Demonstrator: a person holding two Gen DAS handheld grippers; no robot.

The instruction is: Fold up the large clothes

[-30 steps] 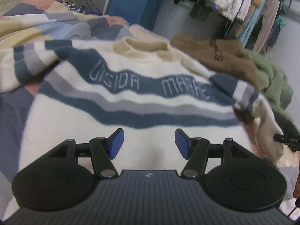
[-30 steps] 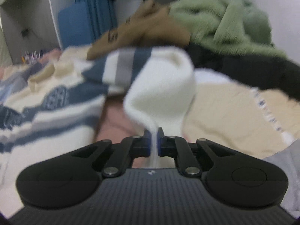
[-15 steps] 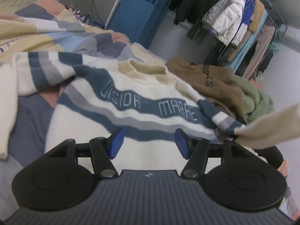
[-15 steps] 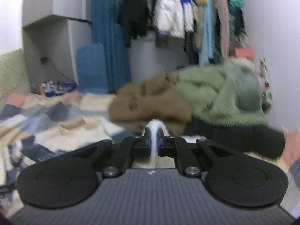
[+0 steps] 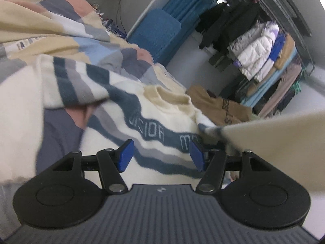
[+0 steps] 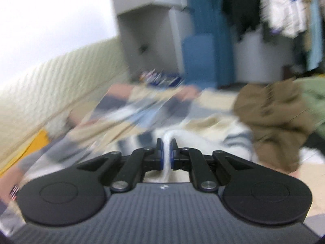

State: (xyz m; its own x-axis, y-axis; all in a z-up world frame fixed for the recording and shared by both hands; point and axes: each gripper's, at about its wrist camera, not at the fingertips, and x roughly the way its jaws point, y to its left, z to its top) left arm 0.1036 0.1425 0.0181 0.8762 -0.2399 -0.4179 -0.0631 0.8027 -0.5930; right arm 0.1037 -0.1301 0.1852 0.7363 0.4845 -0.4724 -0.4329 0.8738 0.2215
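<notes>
Sweater [image 5: 162, 122], one cream knit with blue and grey bands, lies chest-up on the patchwork bedspread [image 5: 67, 32], probably spread flat for folding. Right gripper [image 6: 166, 154], jaws nearly closed, pinches its one raised sleeve [image 5: 274, 134], stretched toward three o'clock, likely to fold inward. Left gripper [image 5: 160, 154] hovers above the chest, jaws wide and empty. Two other garments, brown [image 6: 272, 118] and green [image 6: 314, 99], lie at two o'clock.

Cream sweater [image 5: 162, 120] with blue-grey stripes, spread face-up, one sleeve [image 5: 274, 134] lifted
</notes>
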